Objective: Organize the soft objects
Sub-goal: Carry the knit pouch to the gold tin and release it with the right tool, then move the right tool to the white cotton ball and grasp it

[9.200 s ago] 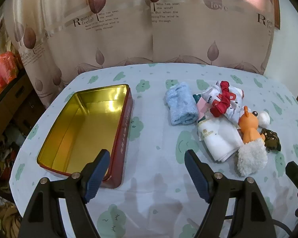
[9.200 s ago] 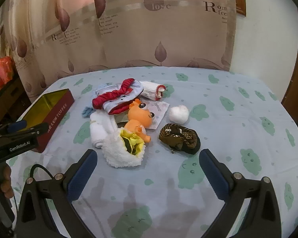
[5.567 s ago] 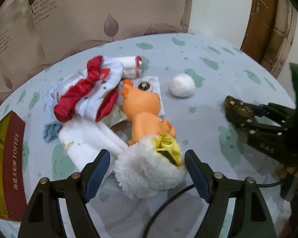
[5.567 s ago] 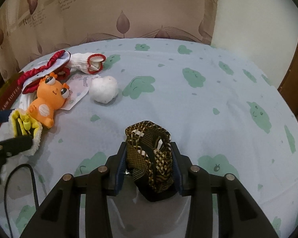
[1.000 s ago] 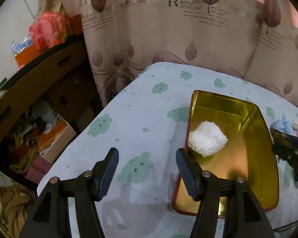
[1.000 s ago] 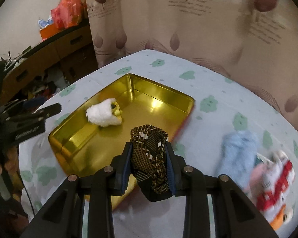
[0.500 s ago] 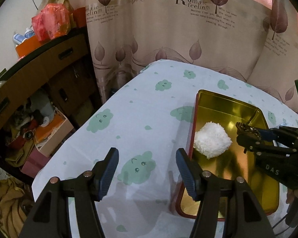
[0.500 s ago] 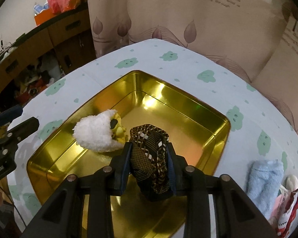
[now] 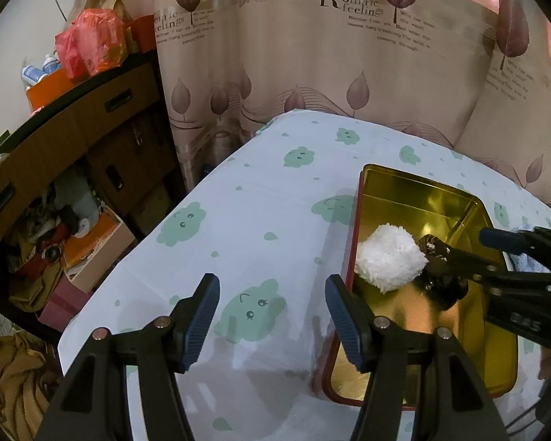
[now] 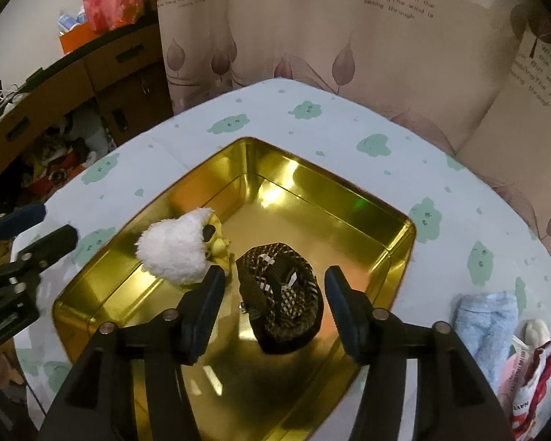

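The right tongs (image 10: 273,292) had just been opening, jaws apart around the brown pouch (image 10: 281,297) lying mid-frame in the gold tin (image 10: 400,242) beside the white slipper (image 10: 174,250); the blue towel (image 10: 485,327) and socks (image 10: 532,378) remained at lower right.

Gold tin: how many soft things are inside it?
2. A fluffy white slipper by the left wall of the gold tin, and a brown pouch in the middle. Nothing seems hidden.
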Motion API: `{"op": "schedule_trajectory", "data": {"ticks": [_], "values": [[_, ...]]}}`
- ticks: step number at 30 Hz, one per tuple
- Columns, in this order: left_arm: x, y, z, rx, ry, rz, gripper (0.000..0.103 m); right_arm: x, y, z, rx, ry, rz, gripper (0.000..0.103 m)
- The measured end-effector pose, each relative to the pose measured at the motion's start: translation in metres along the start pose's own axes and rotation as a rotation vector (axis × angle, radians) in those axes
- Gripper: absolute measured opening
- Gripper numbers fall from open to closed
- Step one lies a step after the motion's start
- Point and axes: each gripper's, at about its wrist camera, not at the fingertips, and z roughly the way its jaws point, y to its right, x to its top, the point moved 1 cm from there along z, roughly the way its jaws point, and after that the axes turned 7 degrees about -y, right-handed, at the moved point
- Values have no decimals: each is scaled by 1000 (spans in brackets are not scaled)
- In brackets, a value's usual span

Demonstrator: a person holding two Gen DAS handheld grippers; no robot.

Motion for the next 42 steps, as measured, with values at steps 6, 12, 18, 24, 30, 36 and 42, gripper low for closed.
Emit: {"op": "schedule_trajectory", "data": {"ticks": [6, 12, 18, 24, 30, 36, 42], "values": [[-1, 3, -2, -4, -2, 9, 61, -19, 9, -32, 30, 28, 13, 54], [-3, 13, -4, 12, 6, 50, 61, -58, 40, -72, 22, 48, 59, 54], [-6, 22, -6, 17, 20, 84, 61, -107, 100, -113, -83, 75, 156, 54], [-9, 32, -7, 17, 28, 124, 61, -156, 173, -142, -190, 82, 316, 54], [-11, 48, -13, -17, 43, 172, 61, -207, 236, -146, -285, 54, 465, 54], [-13, 77, -31, -107, 40, 210, 61, -243, 277, -120, -303, 3, 545, 54], [-18, 130, -44, -221, 4, 283, 61, -251, 294, -96, -279, -11, 576, 56]]}}
